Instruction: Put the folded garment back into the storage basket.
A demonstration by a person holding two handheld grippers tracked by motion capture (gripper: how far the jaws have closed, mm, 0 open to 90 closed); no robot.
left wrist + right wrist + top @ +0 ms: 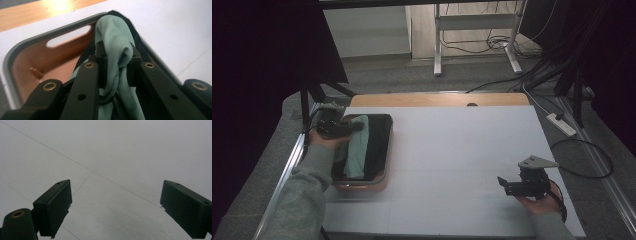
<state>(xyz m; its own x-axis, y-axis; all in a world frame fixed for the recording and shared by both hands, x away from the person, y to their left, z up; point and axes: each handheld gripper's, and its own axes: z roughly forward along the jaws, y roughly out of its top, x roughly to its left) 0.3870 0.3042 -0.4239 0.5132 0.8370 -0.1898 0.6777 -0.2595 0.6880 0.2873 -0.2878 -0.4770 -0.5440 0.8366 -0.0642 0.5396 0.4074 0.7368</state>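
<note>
A person sits at a table covered by a white board (pixel 462 160), holding a black two-jaw gripper in each hand.

A shallow terracotta-coloured plastic tray with a grey rim and slot handles (pixel 388 150) sits against the board's left edge, about midway along it. Inside the tray lie a dark, nearly black cloth (pixel 377 145) and, draped over its left part, a pale mint-green soft cloth (pixel 357 150).

The left gripper (pixel 354 126) reaches over the tray's far left part. In the left gripper view, its jaws are clamped together on a bunched fold of the green cloth (pixel 115 50), which bulges up between them and trails down toward the camera. The tray's orange inner wall and one handle slot (pixel 68 36) show behind it.

The right gripper (pixel 502 184) hovers near the board's near right corner, well apart from the tray. In the right gripper view, its jaws stand wide apart with nothing between them, only the bare white surface below.

Judging what might go wrong: the grip takes only a narrow fold, so the smooth cloth could slide free if pulled quickly. The dark cloth underneath may snag and come along. A sideways tug could also drag the light tray off the left edge.
</note>
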